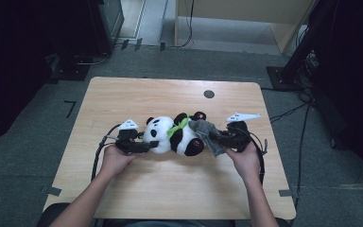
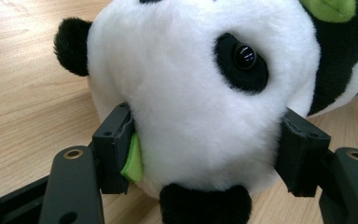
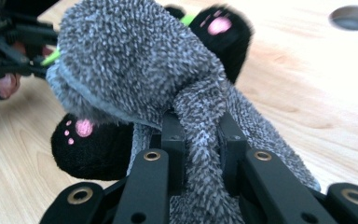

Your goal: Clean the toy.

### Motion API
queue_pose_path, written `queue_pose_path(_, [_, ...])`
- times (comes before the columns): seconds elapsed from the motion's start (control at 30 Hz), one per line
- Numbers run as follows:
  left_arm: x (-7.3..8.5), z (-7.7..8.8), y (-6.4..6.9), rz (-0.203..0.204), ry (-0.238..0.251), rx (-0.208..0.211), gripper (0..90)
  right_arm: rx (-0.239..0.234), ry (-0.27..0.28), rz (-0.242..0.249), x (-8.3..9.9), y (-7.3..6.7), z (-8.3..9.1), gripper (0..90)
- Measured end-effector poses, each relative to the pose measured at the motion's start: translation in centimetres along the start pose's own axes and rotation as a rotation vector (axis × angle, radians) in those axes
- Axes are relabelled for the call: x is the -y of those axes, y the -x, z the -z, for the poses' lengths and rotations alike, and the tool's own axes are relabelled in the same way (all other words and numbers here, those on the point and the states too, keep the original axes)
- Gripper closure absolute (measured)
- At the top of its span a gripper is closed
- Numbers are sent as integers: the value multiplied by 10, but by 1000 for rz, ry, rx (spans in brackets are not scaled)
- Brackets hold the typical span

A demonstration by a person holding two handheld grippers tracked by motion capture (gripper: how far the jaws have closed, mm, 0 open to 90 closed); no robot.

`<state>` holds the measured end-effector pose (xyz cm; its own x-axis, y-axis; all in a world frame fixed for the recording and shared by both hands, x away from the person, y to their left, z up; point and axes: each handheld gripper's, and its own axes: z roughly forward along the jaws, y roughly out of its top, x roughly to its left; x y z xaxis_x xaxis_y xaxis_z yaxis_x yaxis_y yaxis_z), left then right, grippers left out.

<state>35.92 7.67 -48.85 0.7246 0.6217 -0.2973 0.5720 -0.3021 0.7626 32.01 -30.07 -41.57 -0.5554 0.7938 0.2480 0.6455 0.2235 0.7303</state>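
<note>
Plush panda [image 1: 172,135] lying mid-frame on the table [image 1: 170,94], left gripper [image 1: 146,144] clamped round its head, right gripper [image 1: 220,139] pinching grey fuzzy cloth [image 1: 207,132], we think over its feet

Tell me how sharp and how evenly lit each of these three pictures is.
High view: table evenly lit, the room's corners dark, fine detail soft. Left gripper view: the panda's fur and eye are sharp, with a small glint on the eye; light is even. Right gripper view: the grey sock is fairly sharp, while the panda's pink-padded foot behind it and the table hole are blurred.
</note>
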Motion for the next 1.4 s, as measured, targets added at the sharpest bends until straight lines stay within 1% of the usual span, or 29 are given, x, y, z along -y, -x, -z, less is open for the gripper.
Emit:
queue_pose_path(0.07, [0, 0, 0, 2, 0, 0, 325, -3, 29, -2, -3, 0, 8, 786])
queue_pose_path(0.13, [0, 0, 0, 3, 0, -1, 325, -6, 46, 4, -6, -3, 14, 786])
queue_pose_path(0.2, [0, 0, 0, 3, 0, -1, 325, -16, 64, 22, -10, -11, 18, 786])
queue_pose_path(0.27, [0, 0, 0, 3, 0, -1, 326, -29, 69, 41, -14, -19, 18, 786])
queue_pose_path(0.33, [0, 0, 0, 5, 1, 1, 326, -42, 64, 63, -16, -28, 16, 785])
queue_pose_path(0.37, [0, 0, 0, 4, 0, 2, 327, -53, 63, 82, -18, -35, 14, 785])
queue_pose_path(0.4, [0, 0, 0, 5, 1, 2, 327, -72, 53, 106, -20, -46, 10, 785])
queue_pose_path(0.43, [0, 0, 0, 4, 1, 2, 327, -72, 53, 106, -20, -46, 10, 785])
queue_pose_path(0.47, [0, 0, 0, 5, 0, 2, 327, -81, 46, 116, -21, -50, 8, 785])
queue_pose_path(0.5, [0, 0, 0, 6, 0, 2, 327, -86, 26, 136, -21, -55, 3, 785])
queue_pose_path(0.57, [0, 0, 0, 2, -3, 2, 328, -79, -12, 156, -18, -60, -6, 785])
queue_pose_path(0.63, [0, 0, 1, -7, -4, 0, 329, -89, -21, 156, -15, -58, -13, 786])
queue_pose_path(0.67, [0, 0, 1, -8, -3, 0, 329, -83, -24, 150, -14, -56, -15, 786])
queue_pose_path(0.7, [0, 0, 1, -8, -2, 1, 329, -62, -25, 161, -13, -53, -15, 786])
queue_pose_path(0.73, [0, 0, 1, -8, -1, 2, 329, -56, -22, 161, -12, -51, -15, 786])
queue_pose_path(0.77, [1, 0, 1, -9, 0, 2, 329, -55, -21, 146, -12, -47, -14, 786])
queue_pose_path(0.8, [1, 0, 1, -10, -1, 1, 329, -31, -23, 131, -10, -40, -12, 787])
queue_pose_path(0.83, [1, 0, 1, -12, 0, 1, 329, -31, -23, 131, -10, -40, -12, 787])
queue_pose_path(0.9, [1, 0, 1, -11, 0, 2, 329, -16, -31, 110, -8, -33, -10, 788])
queue_pose_path(0.97, [1, 0, 1, -7, 4, 4, 328, 13, -43, 94, -6, -24, -8, 788])
queue_pose_path(1.03, [1, 0, 1, -8, 6, 5, 328, 18, -41, 91, -5, -22, -8, 788])
queue_pose_path(1.07, [1, 0, 1, -9, 8, 6, 327, 24, -40, 77, -5, -19, -7, 788])
queue_pose_path(1.1, [2, 0, 0, -11, 11, 7, 327, 33, -28, 55, -5, -13, -3, 788])
queue_pose_path(1.13, [2, 0, 0, -10, 12, 7, 327, 33, -28, 55, -5, -13, -3, 788])
queue_pose_path(1.17, [2, 0, 0, -11, 12, 6, 327, 32, -8, 46, -7, -11, 2, 788])
queue_pose_path(1.2, [2, 0, 1, -11, 13, 6, 327, 32, -8, 46, -7, -11, 2, 788])
queue_pose_path(1.27, [2, 0, 2, -15, 13, 2, 327, 26, 20, 49, -12, -15, 8, 788])
queue_pose_path(1.37, [2, 0, 4, -25, 13, -10, 327, 8, 55, 81, -23, -29, 11, 788])
queue_pose_path(1.4, [2, 1, 5, -29, 12, -12, 328, -3, 62, 103, -27, -36, 9, 788])
